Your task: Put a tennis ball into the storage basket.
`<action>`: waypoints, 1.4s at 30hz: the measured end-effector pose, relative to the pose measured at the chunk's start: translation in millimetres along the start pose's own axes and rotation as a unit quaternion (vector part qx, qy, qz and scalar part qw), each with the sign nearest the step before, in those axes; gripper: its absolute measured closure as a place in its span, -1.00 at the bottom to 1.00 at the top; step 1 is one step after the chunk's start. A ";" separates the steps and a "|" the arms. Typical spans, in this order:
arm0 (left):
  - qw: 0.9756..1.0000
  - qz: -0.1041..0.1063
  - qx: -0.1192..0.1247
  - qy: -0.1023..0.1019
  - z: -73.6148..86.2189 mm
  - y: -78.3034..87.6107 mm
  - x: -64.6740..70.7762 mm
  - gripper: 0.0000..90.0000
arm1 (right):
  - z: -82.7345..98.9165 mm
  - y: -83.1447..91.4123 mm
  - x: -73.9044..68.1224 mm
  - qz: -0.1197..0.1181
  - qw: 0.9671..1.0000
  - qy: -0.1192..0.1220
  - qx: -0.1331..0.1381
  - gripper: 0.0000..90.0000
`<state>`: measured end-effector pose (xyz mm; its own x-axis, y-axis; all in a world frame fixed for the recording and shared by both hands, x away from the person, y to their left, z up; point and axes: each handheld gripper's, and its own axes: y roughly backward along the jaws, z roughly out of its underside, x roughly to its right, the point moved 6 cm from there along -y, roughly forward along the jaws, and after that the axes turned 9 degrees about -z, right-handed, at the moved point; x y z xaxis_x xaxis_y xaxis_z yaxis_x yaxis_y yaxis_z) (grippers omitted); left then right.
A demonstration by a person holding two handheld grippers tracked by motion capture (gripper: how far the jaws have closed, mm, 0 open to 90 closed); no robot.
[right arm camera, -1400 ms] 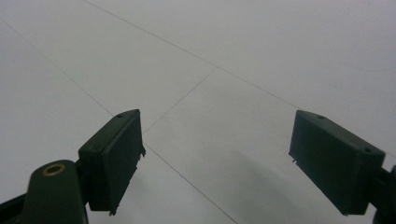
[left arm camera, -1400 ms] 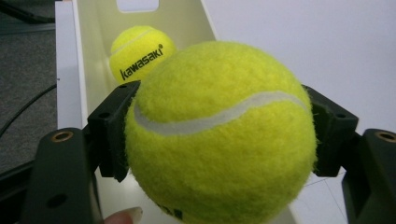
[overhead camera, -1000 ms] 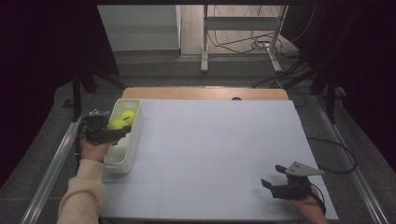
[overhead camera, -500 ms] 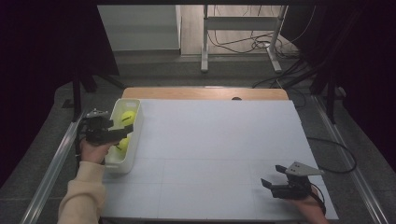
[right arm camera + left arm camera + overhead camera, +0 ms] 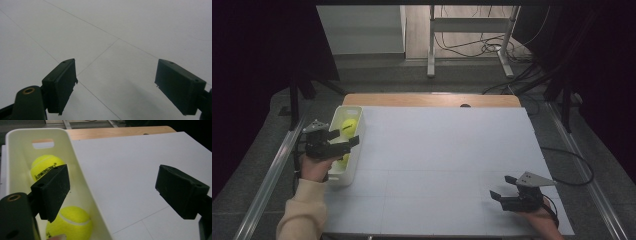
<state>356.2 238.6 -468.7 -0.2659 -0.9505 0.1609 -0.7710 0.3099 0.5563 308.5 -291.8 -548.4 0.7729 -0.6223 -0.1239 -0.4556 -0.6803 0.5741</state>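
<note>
Left gripper (image 5: pixel 346 143) hovers over the white bin (image 5: pixel 353 167) at the table's (image 5: pixel 442 150) left edge, jaws released with nothing between them after just closing slightly. Two tennis balls (image 5: pixel 68 222) lie loose inside the bin, one nearer its handle end, one nearer the hand. Right gripper (image 5: pixel 502 192) rests at the table's near right, well apart, jaws spread and empty.
</note>
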 end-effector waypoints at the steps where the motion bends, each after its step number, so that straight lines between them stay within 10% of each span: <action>1: 1.000 0.004 0.002 -0.004 -0.4 0.9 3.5 -0.71 | 0.3 -0.5 0.1 0.000 1.000 0.000 -0.001 -0.60; 24: 0.995 0.068 0.043 -0.055 3.8 8.1 61.1 -0.71 | 2.0 -0.1 -3.7 0.000 1.000 0.005 -0.007 -0.60; 42: 0.991 0.099 0.028 -0.087 25.0 -1.5 91.4 -0.71 | 2.0 2.0 -4.7 0.001 1.000 0.007 -0.005 -0.60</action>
<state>318.6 151.8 -475.1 -0.5069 -0.8540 0.1174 -0.7235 0.4955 0.4806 303.1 -291.0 -548.2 0.7780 -0.6183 -0.1117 -0.4528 -0.6749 0.5826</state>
